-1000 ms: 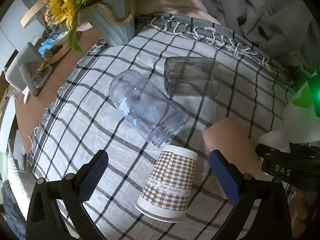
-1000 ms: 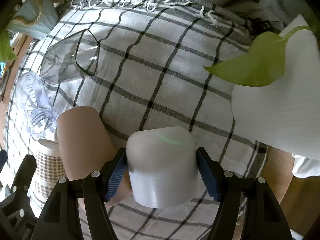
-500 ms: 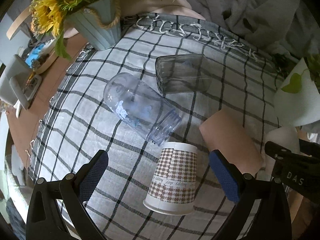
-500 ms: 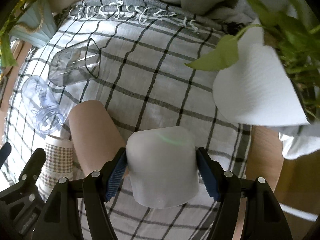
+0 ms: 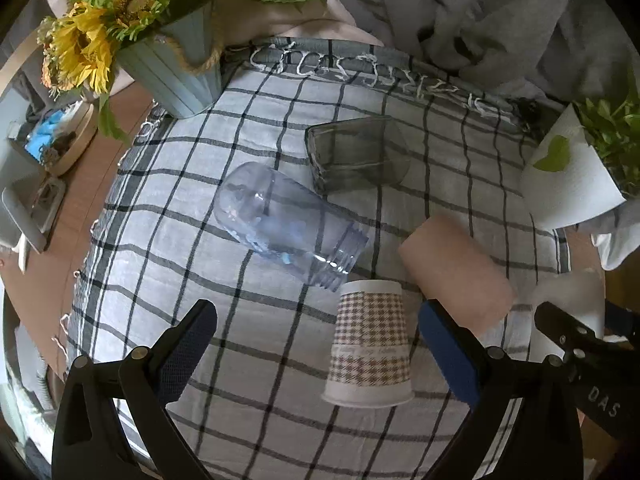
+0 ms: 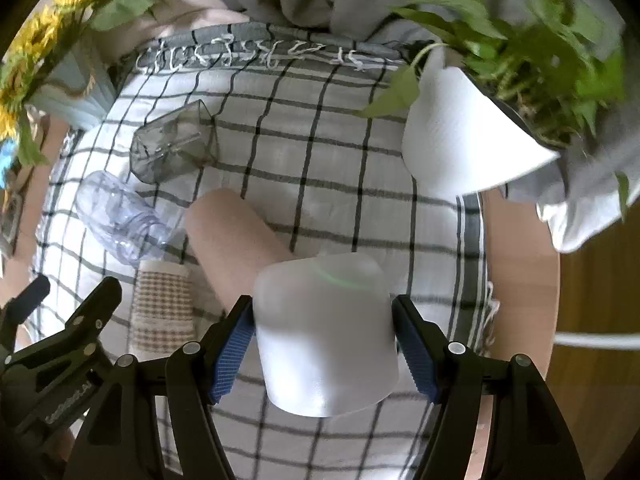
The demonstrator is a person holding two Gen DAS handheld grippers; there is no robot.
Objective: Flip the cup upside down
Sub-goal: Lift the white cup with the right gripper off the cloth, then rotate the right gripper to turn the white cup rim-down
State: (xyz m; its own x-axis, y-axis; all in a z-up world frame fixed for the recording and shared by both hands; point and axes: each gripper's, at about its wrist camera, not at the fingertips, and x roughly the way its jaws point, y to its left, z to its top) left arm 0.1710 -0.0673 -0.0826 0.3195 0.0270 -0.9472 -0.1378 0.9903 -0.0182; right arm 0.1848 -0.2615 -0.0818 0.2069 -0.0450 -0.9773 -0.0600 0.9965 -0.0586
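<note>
R gripper clamps white cup, base facing away, held off checked cloth just right of tan cup. L gripper spread wide, empty, straddling houndstooth paper cup. Step: mid-flip/carry. Next, likely: rotate rim down, lower to cloth, release.

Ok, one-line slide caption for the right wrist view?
Right gripper clamps an inverted frosted white cup above the checked cloth, beside a tan cup.

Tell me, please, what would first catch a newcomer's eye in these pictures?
First, the frosted white cup, clamped bottom-up in the right tool and filling that view. Next, the houndstooth paper cup standing upside down on the checked cloth between the open left tool's fingers. Sunflowers brighten the far left corner.
</note>
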